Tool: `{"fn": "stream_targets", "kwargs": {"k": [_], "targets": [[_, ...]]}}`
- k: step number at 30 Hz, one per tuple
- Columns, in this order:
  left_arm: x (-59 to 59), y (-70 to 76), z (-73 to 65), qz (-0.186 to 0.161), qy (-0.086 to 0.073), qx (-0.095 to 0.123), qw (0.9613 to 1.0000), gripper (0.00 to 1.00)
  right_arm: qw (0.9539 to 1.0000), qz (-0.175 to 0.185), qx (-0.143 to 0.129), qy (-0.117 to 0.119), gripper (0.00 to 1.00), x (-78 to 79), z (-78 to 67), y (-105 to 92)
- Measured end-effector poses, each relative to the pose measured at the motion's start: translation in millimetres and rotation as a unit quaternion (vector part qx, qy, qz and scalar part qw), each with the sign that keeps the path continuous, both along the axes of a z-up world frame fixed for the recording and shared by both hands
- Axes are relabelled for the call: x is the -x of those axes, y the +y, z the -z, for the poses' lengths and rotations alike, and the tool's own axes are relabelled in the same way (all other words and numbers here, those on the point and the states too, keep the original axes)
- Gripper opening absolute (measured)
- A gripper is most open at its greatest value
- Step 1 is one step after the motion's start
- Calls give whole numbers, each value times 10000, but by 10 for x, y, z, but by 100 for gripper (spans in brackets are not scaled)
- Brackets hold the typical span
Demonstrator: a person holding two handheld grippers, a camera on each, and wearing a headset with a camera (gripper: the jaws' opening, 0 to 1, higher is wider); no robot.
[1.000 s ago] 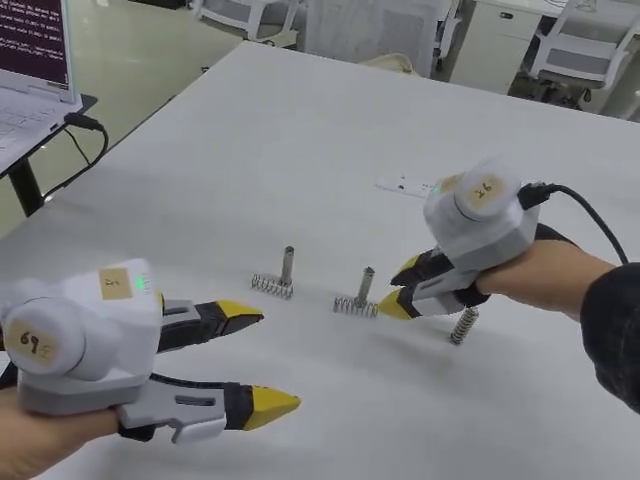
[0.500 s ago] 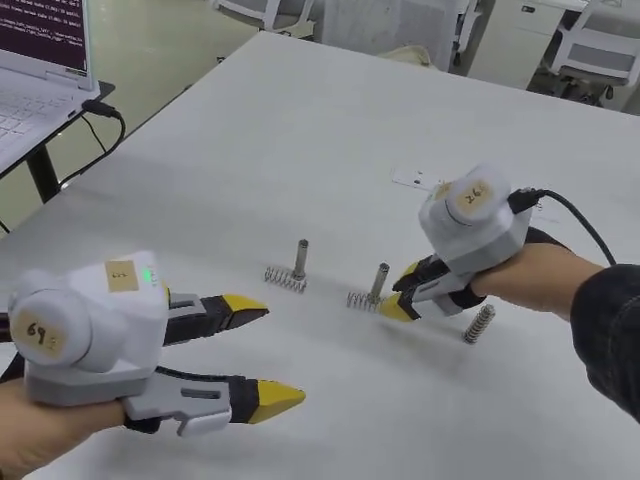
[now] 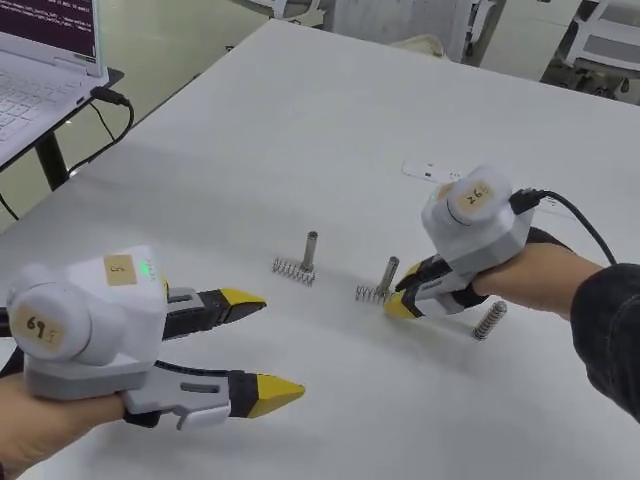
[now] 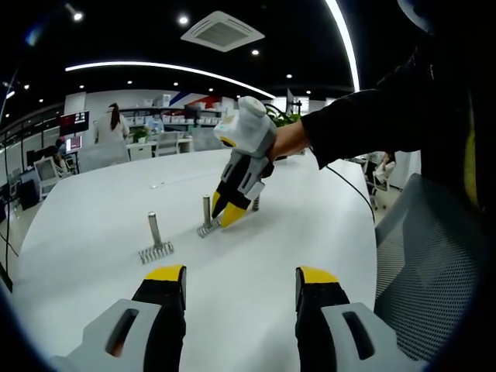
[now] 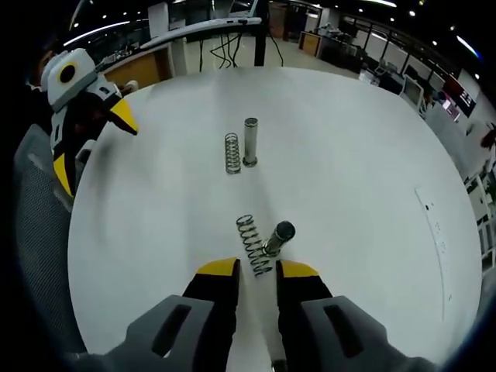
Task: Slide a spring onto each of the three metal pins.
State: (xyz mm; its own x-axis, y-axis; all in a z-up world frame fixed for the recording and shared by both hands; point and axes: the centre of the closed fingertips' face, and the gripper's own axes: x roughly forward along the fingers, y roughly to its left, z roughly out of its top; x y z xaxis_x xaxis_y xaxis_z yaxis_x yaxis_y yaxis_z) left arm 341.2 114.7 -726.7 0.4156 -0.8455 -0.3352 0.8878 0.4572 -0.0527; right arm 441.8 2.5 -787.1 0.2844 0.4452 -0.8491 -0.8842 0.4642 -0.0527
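Spring lies flat, lower centre of right gripper view, just beside near pin. Right gripper narrow, straddling spring's end, not visibly clamped. Left gripper wide, empty, lower left of head view. Best: pinch lightly, tip upright, align over pin top.

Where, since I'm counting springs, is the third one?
In the head view, the third spring is on the table right of the right gripper, beside the person's hand.

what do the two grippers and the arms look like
Both have white-grey bodies and black jaws with yellow tips. The left gripper carries a round tan sticker marked 69; the right gripper has a black cable and a dark sleeve.
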Motion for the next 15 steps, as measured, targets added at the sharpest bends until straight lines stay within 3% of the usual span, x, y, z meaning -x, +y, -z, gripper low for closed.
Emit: {"fn": "stream_targets", "kwargs": {"k": [9,15], "targets": [[-50,46,27,-181,89,-13,9998,61,10000,-28,16,22,15,3,33,8],[-124,107,40,-409,102,-28,9991,73,10000,-41,10,27,15,7,33,10]]}}
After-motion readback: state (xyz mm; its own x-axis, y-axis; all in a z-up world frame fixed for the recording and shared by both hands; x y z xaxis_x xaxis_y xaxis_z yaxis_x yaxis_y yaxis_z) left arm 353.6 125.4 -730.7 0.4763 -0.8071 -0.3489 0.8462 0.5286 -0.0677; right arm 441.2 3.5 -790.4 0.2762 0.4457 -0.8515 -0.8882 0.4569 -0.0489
